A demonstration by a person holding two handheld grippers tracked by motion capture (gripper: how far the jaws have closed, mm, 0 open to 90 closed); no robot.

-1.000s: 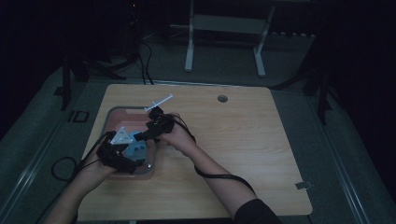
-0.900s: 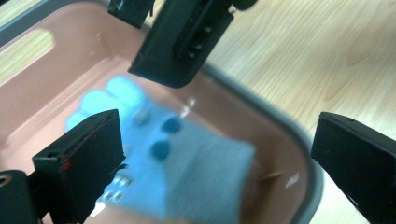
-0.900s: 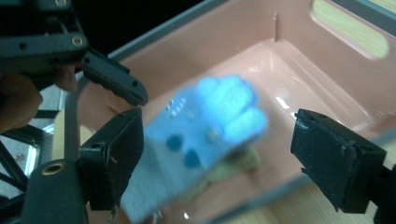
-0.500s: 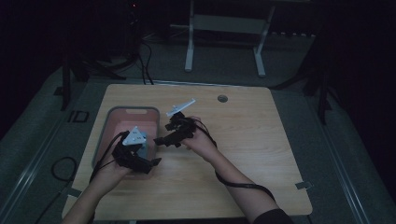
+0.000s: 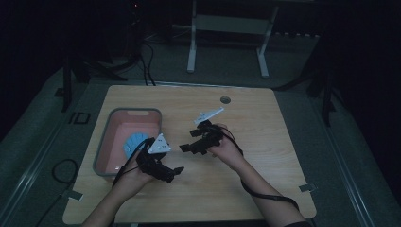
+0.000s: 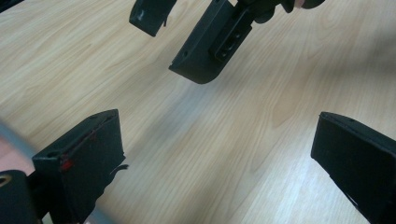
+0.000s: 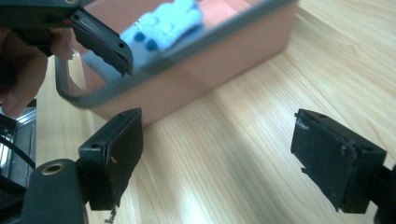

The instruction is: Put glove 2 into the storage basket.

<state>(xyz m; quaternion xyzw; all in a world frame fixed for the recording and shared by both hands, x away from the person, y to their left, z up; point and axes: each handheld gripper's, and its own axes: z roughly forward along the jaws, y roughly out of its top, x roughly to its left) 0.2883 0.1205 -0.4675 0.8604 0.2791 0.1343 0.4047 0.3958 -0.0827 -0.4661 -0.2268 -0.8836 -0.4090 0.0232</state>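
- Since the earlier frames, both tongs have come out of the pink bin and now hover over bare counter to its right.
- Inside the bin, at the counter's left, lies the blue cloth, untouched.
- Left tongs gape wide and empty, just beside the bin's right wall.
- Right tongs, also wide and empty, point back toward the bin.
- A round hole sits near the counter's far edge.
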